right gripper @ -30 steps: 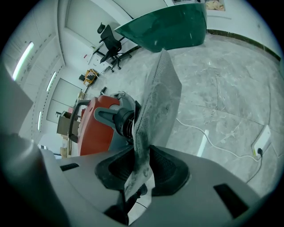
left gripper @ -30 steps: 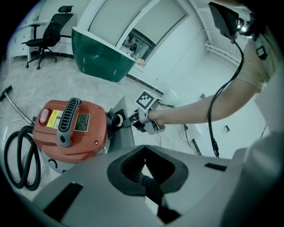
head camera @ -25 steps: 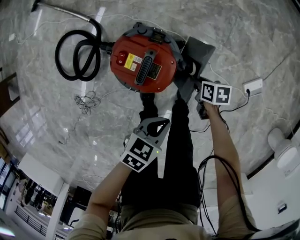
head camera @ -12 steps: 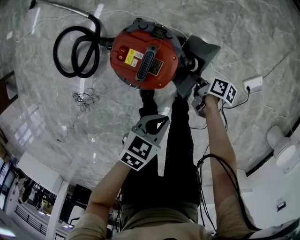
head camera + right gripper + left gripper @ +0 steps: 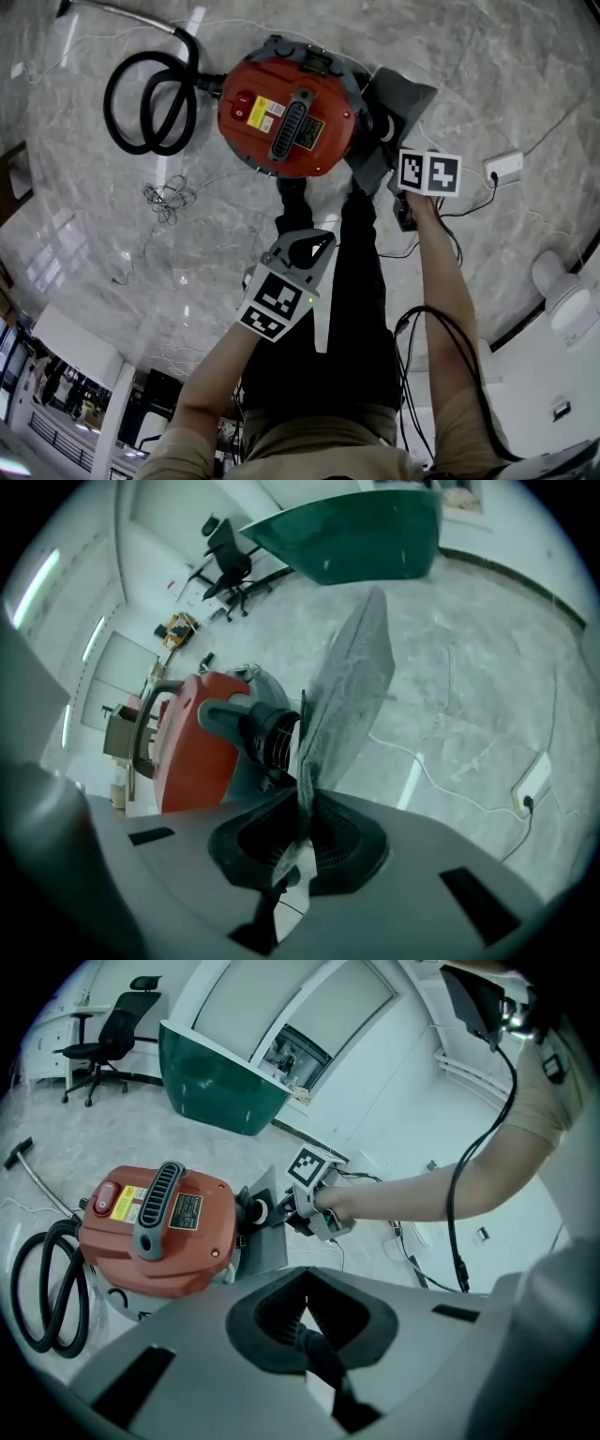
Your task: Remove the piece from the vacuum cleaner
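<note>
Right claw [image 5: 300,841] clamped on the grey piece [image 5: 349,686] — I've rolled it back level, but the piece still sits at the vacuum cleaner [image 5: 286,117] outlet, so I judge it not free. Left claw [image 5: 302,1312] closed, empty — idle.

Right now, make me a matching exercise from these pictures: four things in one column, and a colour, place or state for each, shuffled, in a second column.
1. hose
2. grey piece
3. left gripper
4. vacuum cleaner

a. red body
b. shut, nothing in it
c. black, coiled on the floor
d. pinched in the right gripper

Pairs: 1-c, 2-d, 3-b, 4-a.
</note>
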{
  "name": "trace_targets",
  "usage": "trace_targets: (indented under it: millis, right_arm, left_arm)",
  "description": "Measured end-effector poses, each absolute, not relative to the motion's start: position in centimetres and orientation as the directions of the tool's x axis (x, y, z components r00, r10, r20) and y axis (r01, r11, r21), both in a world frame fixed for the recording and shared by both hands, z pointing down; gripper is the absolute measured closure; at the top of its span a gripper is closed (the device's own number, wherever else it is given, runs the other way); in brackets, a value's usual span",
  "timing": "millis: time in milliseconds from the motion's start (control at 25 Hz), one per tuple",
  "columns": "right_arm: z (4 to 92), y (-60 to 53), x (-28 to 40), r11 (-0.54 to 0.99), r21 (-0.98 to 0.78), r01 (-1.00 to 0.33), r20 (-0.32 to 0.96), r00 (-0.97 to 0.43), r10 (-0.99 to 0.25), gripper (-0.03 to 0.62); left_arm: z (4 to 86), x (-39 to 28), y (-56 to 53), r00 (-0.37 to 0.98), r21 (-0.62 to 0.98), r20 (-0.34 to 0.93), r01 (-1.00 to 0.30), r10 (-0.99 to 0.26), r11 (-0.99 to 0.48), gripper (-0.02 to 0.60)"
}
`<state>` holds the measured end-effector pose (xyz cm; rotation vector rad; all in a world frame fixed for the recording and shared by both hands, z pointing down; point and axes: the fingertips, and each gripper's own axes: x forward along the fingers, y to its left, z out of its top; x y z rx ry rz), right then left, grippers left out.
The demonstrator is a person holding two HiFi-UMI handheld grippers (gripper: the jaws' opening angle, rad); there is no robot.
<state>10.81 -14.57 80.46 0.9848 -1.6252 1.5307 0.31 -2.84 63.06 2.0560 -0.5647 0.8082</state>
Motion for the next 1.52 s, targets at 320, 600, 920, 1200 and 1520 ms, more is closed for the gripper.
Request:
trace_targets:
  millis: [320,600,920,1200,1520]
  right_arm:
    - [80.5,-14.4,10.8,-0.043,-0.516,-0.855,0.853,-0.508,-0.122,0.568]
    - [80.3,-14.5,10.6,-0.469,-0.700,-0.538,0.695,-0.665,-0.275,0.546]
    - [80.5,-14.3,10.8,0.118,-0.478,-0.870,0.877,-0.481,0.004,0.565]
    - [81.1,-13.8,11.3,0.340,-0.232,-0.912,0.955,-0.280,-0.100,0.566]
    - [81.1,-13.7,11.5,0.442,-0.159,-0.883,0.950,-0.259,-0.176,0.569]
  left_arm:
    - [63.2,0.4,-5.4,0.668,0.482,0.731,-0.649,-0.137,-0.589,0.578]
    - [62.8,0.6,-6.9,0.668,0.468,0.728,-0.651,-0.157,-0.598,0.577]
    - [63.0,0.4,-6.3,0.668,0.481,0.732,-0.645,-0.133,-0.594,0.578]
    - [63.1,0.5,-6.6,0.679,0.490,0.724,-0.630,-0.122,-0.603,0.578]
    - [63.1,0.9,-6.3,0.685,0.495,0.722,-0.613,-0.101,-0.616,0.578]
